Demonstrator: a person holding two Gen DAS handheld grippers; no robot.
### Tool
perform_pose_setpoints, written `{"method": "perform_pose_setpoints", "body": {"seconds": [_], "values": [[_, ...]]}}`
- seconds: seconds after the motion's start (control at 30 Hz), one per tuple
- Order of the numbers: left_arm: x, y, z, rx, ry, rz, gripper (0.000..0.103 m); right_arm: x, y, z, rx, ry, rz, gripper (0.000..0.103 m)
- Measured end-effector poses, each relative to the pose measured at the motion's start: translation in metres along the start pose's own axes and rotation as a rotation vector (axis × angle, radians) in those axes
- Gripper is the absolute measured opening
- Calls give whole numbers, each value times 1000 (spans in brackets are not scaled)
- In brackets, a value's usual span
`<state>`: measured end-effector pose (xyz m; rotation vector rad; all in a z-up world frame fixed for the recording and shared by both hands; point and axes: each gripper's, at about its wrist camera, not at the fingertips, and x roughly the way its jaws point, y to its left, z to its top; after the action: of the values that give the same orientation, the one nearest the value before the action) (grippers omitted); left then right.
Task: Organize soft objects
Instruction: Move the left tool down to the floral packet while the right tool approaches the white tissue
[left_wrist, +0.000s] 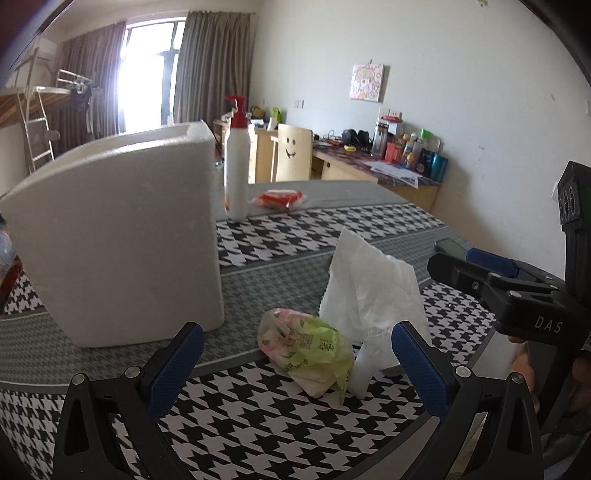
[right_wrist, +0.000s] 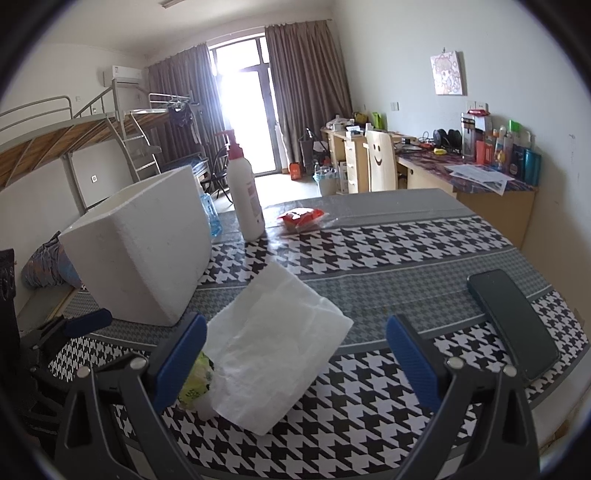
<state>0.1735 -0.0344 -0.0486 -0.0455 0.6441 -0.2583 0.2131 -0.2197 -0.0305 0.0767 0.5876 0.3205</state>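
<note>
A crumpled green and pink tissue pack (left_wrist: 306, 347) lies on the houndstooth tablecloth, right in front of my left gripper (left_wrist: 297, 369), which is open with nothing held. A white paper tissue sheet (left_wrist: 373, 295) stands rumpled just behind and to the right of the pack. In the right wrist view my right gripper (right_wrist: 297, 365) is open over the near edge of that sheet (right_wrist: 273, 339); the tissue pack (right_wrist: 197, 380) peeks out behind its left finger. A white foam box (left_wrist: 118, 236) stands open-topped to the left.
A white pump bottle with a red top (right_wrist: 243, 195) and a red packet (right_wrist: 301, 218) sit at the far side of the table. A dark phone (right_wrist: 513, 321) lies at the right. The right gripper (left_wrist: 458, 262) shows at right, the left gripper (right_wrist: 74, 326) at left.
</note>
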Motion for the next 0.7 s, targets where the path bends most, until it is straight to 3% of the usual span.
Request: {"method": "perform_pose_setpoints", "body": {"seconds": [0.53,0.7], "values": [[32,-9,-8,3,89,17,101,16,-10,-5,27,56,15,99],[43,-12,-6,18,120,7,87,18,-15,-7,47,66,24,99]]}}
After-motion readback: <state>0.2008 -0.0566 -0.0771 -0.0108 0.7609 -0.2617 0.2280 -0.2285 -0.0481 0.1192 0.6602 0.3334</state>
